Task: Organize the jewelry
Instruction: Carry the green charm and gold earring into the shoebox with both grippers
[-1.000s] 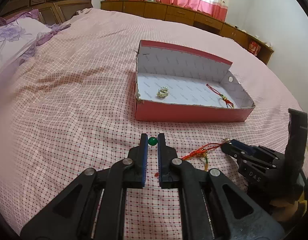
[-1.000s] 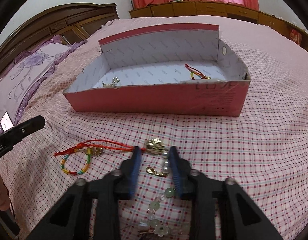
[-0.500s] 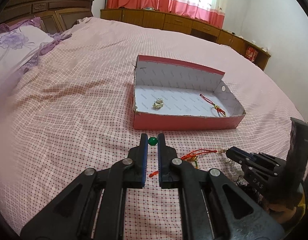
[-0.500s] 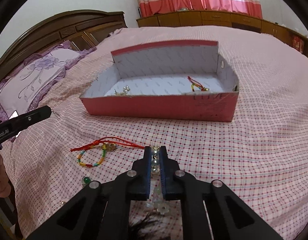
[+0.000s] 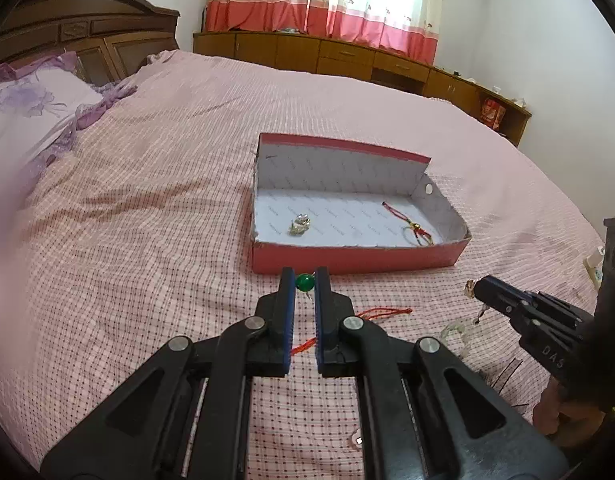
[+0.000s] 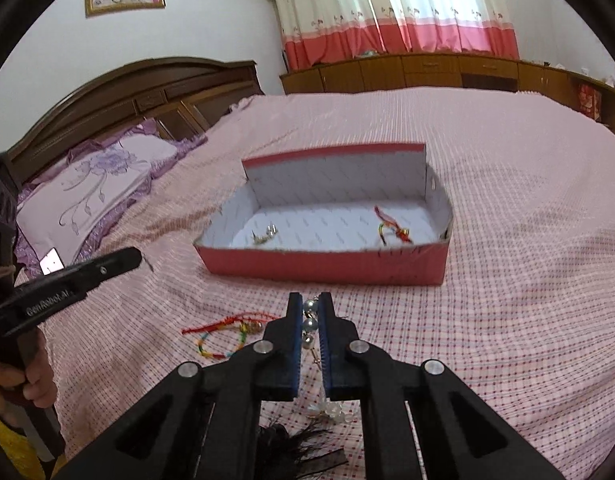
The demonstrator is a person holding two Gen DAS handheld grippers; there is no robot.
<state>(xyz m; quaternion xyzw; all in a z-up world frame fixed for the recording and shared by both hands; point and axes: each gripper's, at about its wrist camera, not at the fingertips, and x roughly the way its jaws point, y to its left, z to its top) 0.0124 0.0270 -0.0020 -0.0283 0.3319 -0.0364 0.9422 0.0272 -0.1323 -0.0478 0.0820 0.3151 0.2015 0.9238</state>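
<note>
A red cardboard box with a white inside lies open on the bed; it also shows in the right wrist view. In it lie a silver earring and a red cord bracelet. My left gripper is shut on a green bead, held above the bed in front of the box. My right gripper is shut on a pearl bead strand that hangs down from it. A red cord with a coloured bead bracelet lies on the bed to its left.
The bed has a pink checked cover. A purple pillow and a wooden headboard are at the left. A phone lies by the pillow. Black feathers lie under the right gripper. A wooden cabinet lines the far wall.
Both grippers have risen above the bed, so the box looks farther off. The right gripper closed on the pearl strand a second ago and has lifted it.
</note>
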